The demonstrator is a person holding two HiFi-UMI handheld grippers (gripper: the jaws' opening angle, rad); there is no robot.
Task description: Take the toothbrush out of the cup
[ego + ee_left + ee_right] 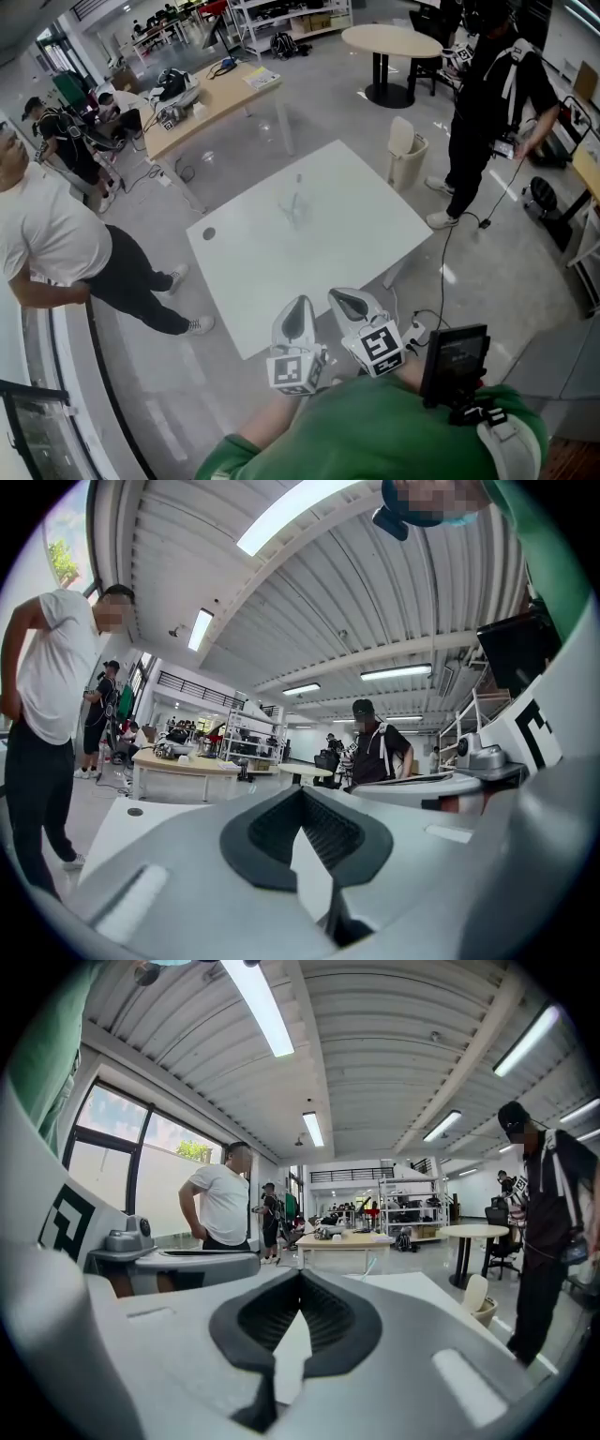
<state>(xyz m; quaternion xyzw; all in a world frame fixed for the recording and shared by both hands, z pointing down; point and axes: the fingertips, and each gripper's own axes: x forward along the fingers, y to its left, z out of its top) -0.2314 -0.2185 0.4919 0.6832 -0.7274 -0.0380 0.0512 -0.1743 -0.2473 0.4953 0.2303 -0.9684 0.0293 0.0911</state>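
A clear cup (pixel 296 215) stands upright near the middle of the white table (pixel 356 234), with a pale toothbrush (pixel 298 190) sticking up out of it. Both grippers are held low at the table's near edge, close to my green sleeve and well short of the cup. The left gripper (pixel 301 301) is shut and holds nothing, and the right gripper (pixel 336 294) beside it is shut and empty too. In the left gripper view the left gripper (pixel 302 790) has its tips touching, with only the table behind. In the right gripper view the right gripper (pixel 300 1274) looks the same.
A person in a white shirt (pixel 47 234) stands left of the table. A person in black (pixel 492 103) stands at the far right. A beige bin (pixel 405 155) sits by the table's far right corner. A wooden desk (pixel 206 98) and a round table (pixel 389 39) lie beyond.
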